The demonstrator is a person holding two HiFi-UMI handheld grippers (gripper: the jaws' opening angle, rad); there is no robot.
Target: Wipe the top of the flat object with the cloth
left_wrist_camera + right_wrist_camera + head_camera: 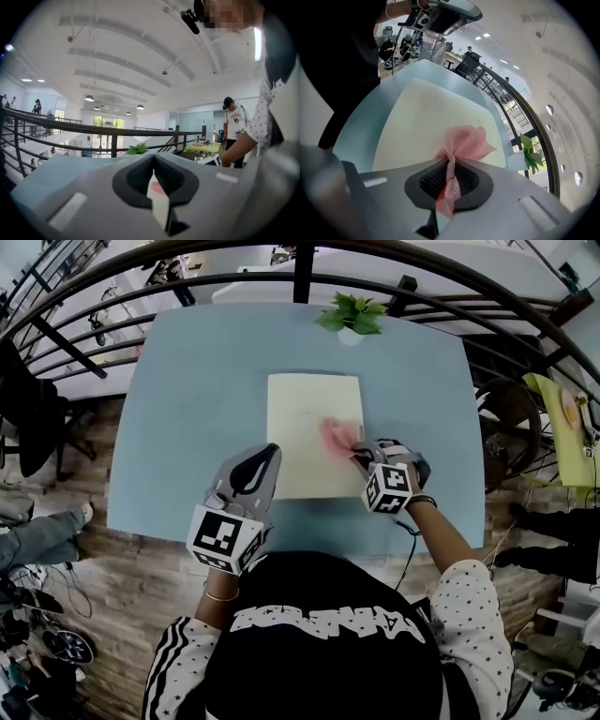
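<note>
Setting: light-blue rectangular bench [178, 399] standing on a wood-plank floor [141, 568], enclosed at the far side by a curved black metal railing [234, 259].
Right tool [449, 180]: clenched on a pink mesh cloth [466, 143]. A twisted strand of the fabric runs down between the jaws.
Cloth, free part: fans out just ahead of the jaws and lies on the board's top face.
Right tool, position: in the head view it sits [361, 452] over the near-right part of the board, with the cloth [337, 435] touching the surface.
Flat object: cream rectangular flat board [300, 418] lying flat at the middle of the bench. It fills the area ahead of the right tool [426, 112].
Left tool [154, 180]: jaws drawn together to a narrow slit, with nothing grasped.
Left tool, position: at the near-left corner of the board [262, 457]. Contact with the board cannot be determined.
Far edge: small green plant in a white pot [352, 320] stands on the bench beyond the board, well apart from both tools, and shows at the right of the right gripper view [529, 157].
</note>
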